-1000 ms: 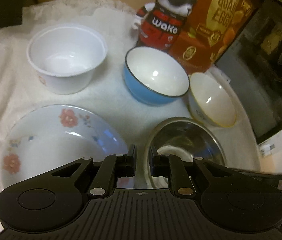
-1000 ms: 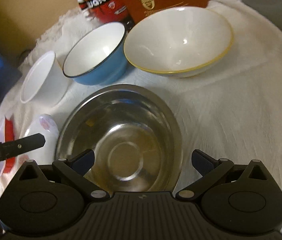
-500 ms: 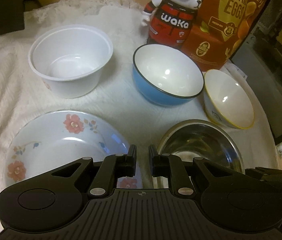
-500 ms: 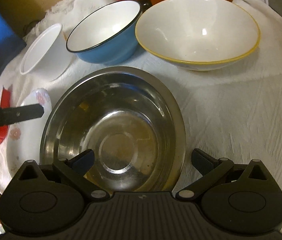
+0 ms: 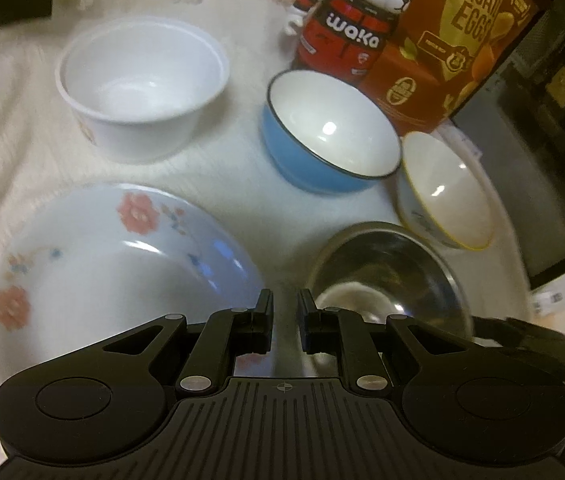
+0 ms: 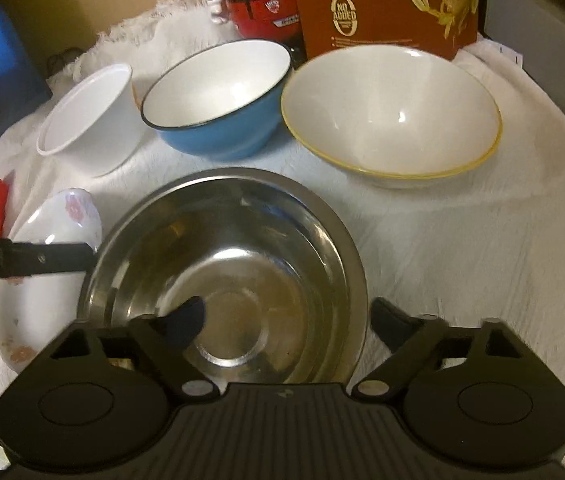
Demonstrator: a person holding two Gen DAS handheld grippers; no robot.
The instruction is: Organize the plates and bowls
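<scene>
**Right tongs closing over the rim of the steel bowl**

Here, in the left wrist view, the left tongs (image 5: 285, 316) are drawn narrow and hold nothing. They hover above the gap between a floral plate (image 5: 94, 264) and a steel bowl (image 5: 386, 268). Beyond stand a white plastic bowl (image 5: 142, 88), a blue bowl (image 5: 330, 132) and a yellow-rimmed bowl (image 5: 446, 192), all on a desk under a white cloth (image 5: 234, 184).

In the right wrist view, the right tongs (image 6: 286, 316) have just been closing, though they are not yet pressing. One finger (image 6: 186, 316) sits inside the steel bowl (image 6: 234, 264), the other just outside its near-right rim. The yellow-rimmed bowl (image 6: 390, 116) and blue bowl (image 6: 218, 96) stand behind.

The steel bowl looks light, stiff and slippery, so pinching its thin rim seems the surest hold. The ceramic bowls and the plate are likely heavier and breakable.
</scene>
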